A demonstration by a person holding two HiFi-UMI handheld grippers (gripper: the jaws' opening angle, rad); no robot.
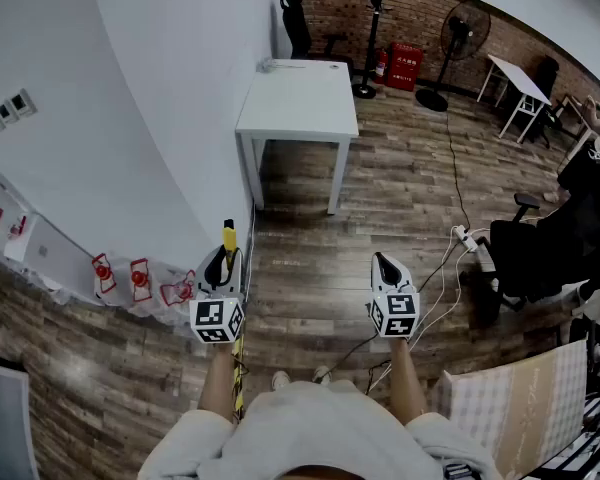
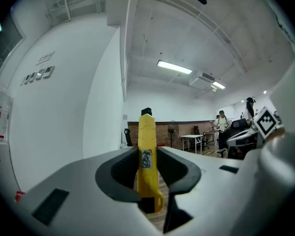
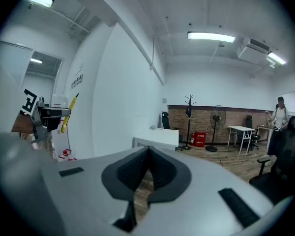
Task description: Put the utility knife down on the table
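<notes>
Between the jaws of the left gripper (image 1: 223,260) stands the utility knife (image 2: 147,151), clamped on both flat sides by the dark pads. In the left gripper view its long axis runs up and down, crosswise to the jaws. The black tip points up, and the yellow body with a small label runs down to a looped end at the bottom. In the right gripper view the same knife (image 3: 69,113) shows as a yellow bar leaning a little, its upper end tipped to that view's right. In the head view only its yellow top (image 1: 228,236) pokes out past the jaw tips. The knife is held in the air over the wooden floor (image 1: 400,188), near the white wall (image 1: 170,98).

The right gripper (image 1: 383,263) is level with the left, well apart from it. Its jaws are together with nothing in them, and only floor shows through the slot below the pads.

The white table (image 1: 300,103) stands well ahead of both grippers, its long side against the wall. Its top is bare except for a small pale thing at the far corner, too small to tell. Beyond it are a black office chair (image 1: 297,23), a coat stand (image 1: 372,28), a red box (image 1: 404,66) and a standing fan (image 1: 463,33) before a brick wall. A second white table (image 1: 515,83) stands to the right.
</notes>
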